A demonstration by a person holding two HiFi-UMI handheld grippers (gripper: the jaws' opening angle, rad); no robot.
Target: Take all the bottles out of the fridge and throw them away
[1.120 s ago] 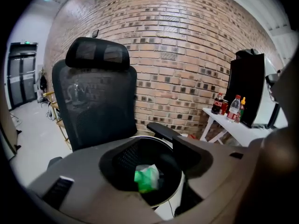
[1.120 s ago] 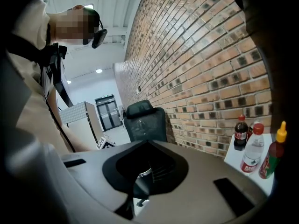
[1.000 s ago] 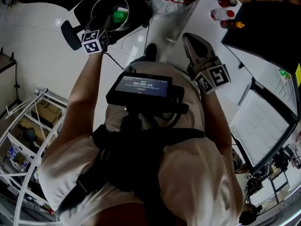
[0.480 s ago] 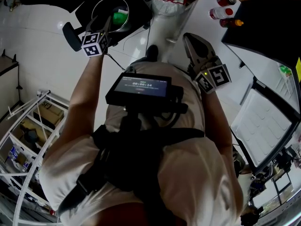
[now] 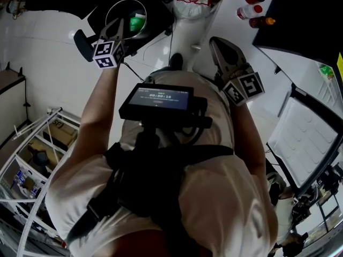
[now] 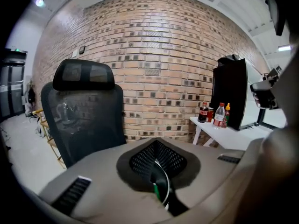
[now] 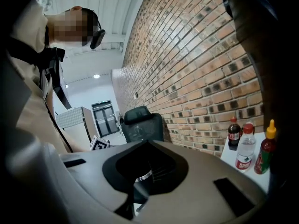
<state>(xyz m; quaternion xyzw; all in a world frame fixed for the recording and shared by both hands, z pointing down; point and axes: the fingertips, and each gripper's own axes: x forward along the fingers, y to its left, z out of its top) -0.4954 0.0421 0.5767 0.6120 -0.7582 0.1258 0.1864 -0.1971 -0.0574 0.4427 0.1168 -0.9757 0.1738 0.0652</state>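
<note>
**Both claws shut and empty, bottles on the table ahead**

The person's left arm point(image 5: 94, 111) was stretched almost straight ahead, forearm bare. It carried the left claw point(image 5: 118, 28) tipped somewhat downward. Its jaws had just closed and now met with nothing between them. Just beyond and below its tips stood a round bin point(image 5: 110, 8) with something green point(image 5: 137, 21) inside.

The right arm point(image 5: 244, 133) was bent and kept nearer the body, with the right claw point(image 5: 216, 44) pointing close to level. Its jaws also lay together and held nothing.

The bottles point(image 5: 252, 10) stood in a small group on a white table point(image 5: 225, 15). They were ahead of the right claw and slightly to its right, and well off to the right of the left claw. A black fridge point(image 5: 300, 15) stood just beside them, further right. An office chair point(image 6: 84, 111) stood ahead and to the left of the left claw, in front of a brick wall point(image 6: 159, 55).

Both hands were hidden under the marker cubes. The person's trunk and a chest-mounted screen point(image 5: 158, 98) covered the floor between the claws. The fridge was cut off by the picture's edge, and its inside did not show. Only part of the green thing was visible, so what it was could not be told.
</note>
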